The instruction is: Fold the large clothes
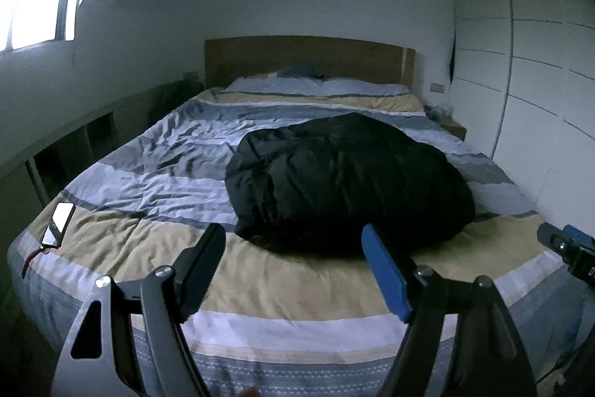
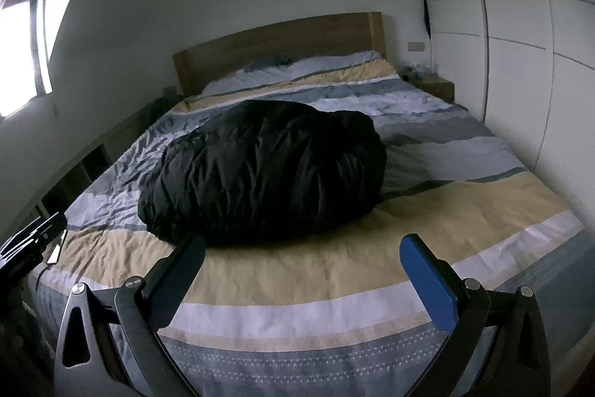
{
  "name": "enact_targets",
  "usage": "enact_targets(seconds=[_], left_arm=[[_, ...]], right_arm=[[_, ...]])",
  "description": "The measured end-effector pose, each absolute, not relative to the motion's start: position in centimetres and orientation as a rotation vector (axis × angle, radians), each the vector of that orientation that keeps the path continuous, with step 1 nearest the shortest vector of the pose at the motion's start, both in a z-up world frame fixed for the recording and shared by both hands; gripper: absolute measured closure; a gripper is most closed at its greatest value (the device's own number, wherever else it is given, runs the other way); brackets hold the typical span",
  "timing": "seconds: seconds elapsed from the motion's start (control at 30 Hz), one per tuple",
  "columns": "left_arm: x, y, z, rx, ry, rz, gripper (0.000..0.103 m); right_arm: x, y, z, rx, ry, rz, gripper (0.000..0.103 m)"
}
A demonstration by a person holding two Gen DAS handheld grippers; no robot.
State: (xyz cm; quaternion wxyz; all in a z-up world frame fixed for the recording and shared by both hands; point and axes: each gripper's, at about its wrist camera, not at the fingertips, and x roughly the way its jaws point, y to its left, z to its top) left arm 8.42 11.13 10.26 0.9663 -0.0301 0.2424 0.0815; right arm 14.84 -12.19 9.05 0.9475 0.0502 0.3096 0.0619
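Black puffer garment (image 1: pixel 346 181) (image 2: pixel 264 170) lies bunched in a rounded heap on the bed, on the striped duvet (image 1: pixel 156 159) (image 2: pixel 446 151), toward the foot end and nearer the wardrobe side in the left wrist view. Just below it, above the duvet's tan stripe, the left tool (image 1: pixel 293 237) hangs with its fingers spread wide, holding nothing and apart from the garment. The right tool (image 2: pixel 303 248) is likewise spread and empty. A phone (image 1: pixel 59 224) rests at the left edge of the duvet. Behind are pillows (image 1: pixel 316 86), a wooden headboard (image 1: pixel 305 58) and a white wardrobe (image 1: pixel 528 62).
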Motion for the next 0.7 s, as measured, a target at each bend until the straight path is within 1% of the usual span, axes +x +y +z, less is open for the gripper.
enact_targets(seconds=[0.1, 0.4, 0.7], left_arm=[[8.2, 9.7, 9.8, -0.018, 0.494, 0.173, 0.028], [8.3, 9.1, 8.2, -0.031, 0.524, 0.169, 0.028], [8.8, 8.2, 7.5, -0.041, 0.544, 0.128, 0.028]], right_arm=[[14.3, -11.7, 9.3, 0.104, 0.615, 0.132, 0.000], [13.4, -10.5, 9.2, 0.055, 0.570, 0.095, 0.000], [12.9, -10.9, 8.4, 0.021, 0.575, 0.059, 0.000]])
